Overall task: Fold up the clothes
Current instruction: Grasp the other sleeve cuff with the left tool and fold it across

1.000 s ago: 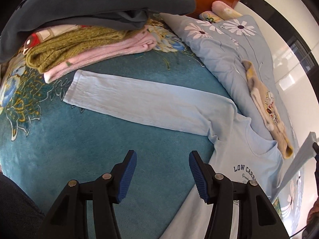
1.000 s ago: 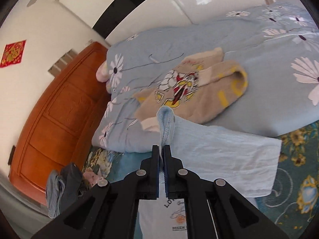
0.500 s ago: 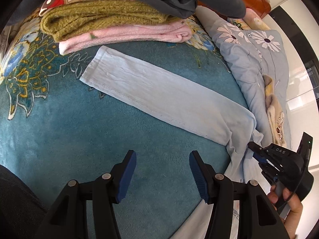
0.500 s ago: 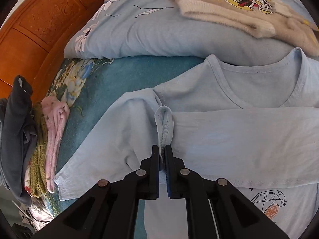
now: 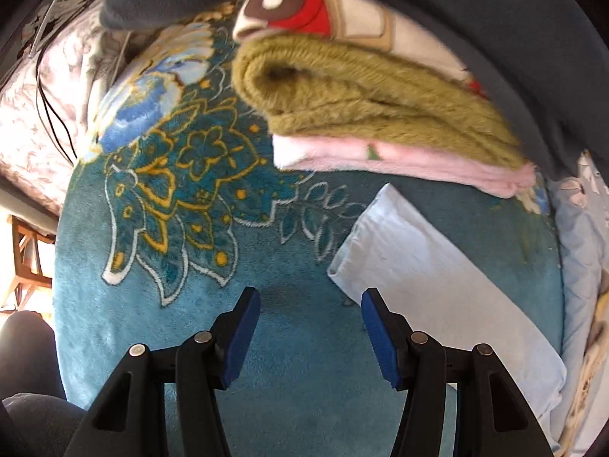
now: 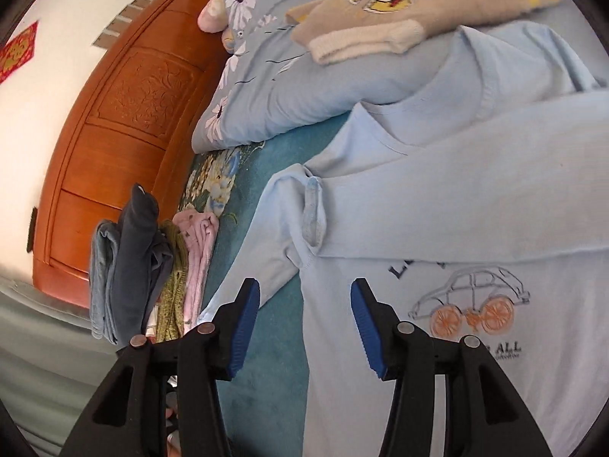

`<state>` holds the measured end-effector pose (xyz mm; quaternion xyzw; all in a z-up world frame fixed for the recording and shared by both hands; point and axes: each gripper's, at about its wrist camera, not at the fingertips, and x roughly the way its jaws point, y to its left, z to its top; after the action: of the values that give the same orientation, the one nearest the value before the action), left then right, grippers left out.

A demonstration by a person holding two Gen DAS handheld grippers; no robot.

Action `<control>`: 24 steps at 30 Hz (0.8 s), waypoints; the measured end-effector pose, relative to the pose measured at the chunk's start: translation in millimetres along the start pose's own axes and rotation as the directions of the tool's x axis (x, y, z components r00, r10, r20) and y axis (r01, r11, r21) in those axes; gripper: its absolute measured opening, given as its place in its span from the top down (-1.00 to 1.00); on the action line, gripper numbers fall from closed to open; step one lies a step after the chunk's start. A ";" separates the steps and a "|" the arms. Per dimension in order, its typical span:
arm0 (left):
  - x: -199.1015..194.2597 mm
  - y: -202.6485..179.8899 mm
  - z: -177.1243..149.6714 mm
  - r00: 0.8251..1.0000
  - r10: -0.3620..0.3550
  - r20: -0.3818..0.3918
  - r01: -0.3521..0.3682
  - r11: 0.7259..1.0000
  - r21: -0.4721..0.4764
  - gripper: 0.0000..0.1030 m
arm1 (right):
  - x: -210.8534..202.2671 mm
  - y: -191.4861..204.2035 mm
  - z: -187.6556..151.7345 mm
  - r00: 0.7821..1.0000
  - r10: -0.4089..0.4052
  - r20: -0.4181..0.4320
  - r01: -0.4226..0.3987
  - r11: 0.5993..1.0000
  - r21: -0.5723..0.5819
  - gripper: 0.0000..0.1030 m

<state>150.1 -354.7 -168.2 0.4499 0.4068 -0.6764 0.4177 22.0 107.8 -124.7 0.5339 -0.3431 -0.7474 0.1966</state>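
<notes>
Left wrist view: blanket (image 5: 152,323) at left, stack (image 5: 380,114) of folded clothes far centre, left gripper (image 5: 310,329) near — jaws apart, empty, over bare blanket. Left sleeve (image 5: 437,297) of the shirt lies flat to its right, cuff just beside the right finger. Right wrist view: stack (image 6: 152,259) far left, right gripper (image 6: 304,320) jaws apart, empty, above the shirt (image 6: 456,361), right sleeve (image 6: 475,205) laid across the chest — cuff near the left shoulder. Thin soft cotton, light, limp; likely best pinched at the left cuff hem.
</notes>
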 end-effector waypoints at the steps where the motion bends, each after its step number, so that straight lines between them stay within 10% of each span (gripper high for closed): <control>1: 4.8 -0.7 1.7 1.000 0.011 -0.009 -0.011 1.000 -0.001 -0.16 | -7.2 -12.0 -2.6 1.000 0.005 0.003 -0.005 0.999 0.042 0.01; 7: 8.6 -20.8 4.9 1.000 -0.020 0.020 0.018 0.994 0.108 -0.14 | -41.0 -72.0 -18.2 0.999 -0.022 0.035 0.013 0.972 0.233 0.00; 12: 10.3 -20.6 7.5 0.998 -0.059 0.005 0.058 0.989 0.134 0.84 | -44.8 -94.8 -22.8 0.999 -0.011 0.040 -0.001 0.955 0.296 0.00; 18: -21.4 -29.5 12.8 0.989 -0.110 0.102 0.083 0.968 0.239 0.89 | -40.4 -104.8 -22.9 0.999 0.031 0.035 -0.040 0.948 0.316 0.00; 24: -98.2 -78.6 16.2 0.900 -0.070 0.431 -0.146 0.882 0.447 0.89 | -48.2 -122.8 -25.5 0.997 0.052 0.055 -0.068 0.935 0.347 0.00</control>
<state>96.7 -325.1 -57.0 0.3832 0.1183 -0.8289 0.3900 71.7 216.3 -186.4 0.5325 -0.4907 -0.6803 0.1137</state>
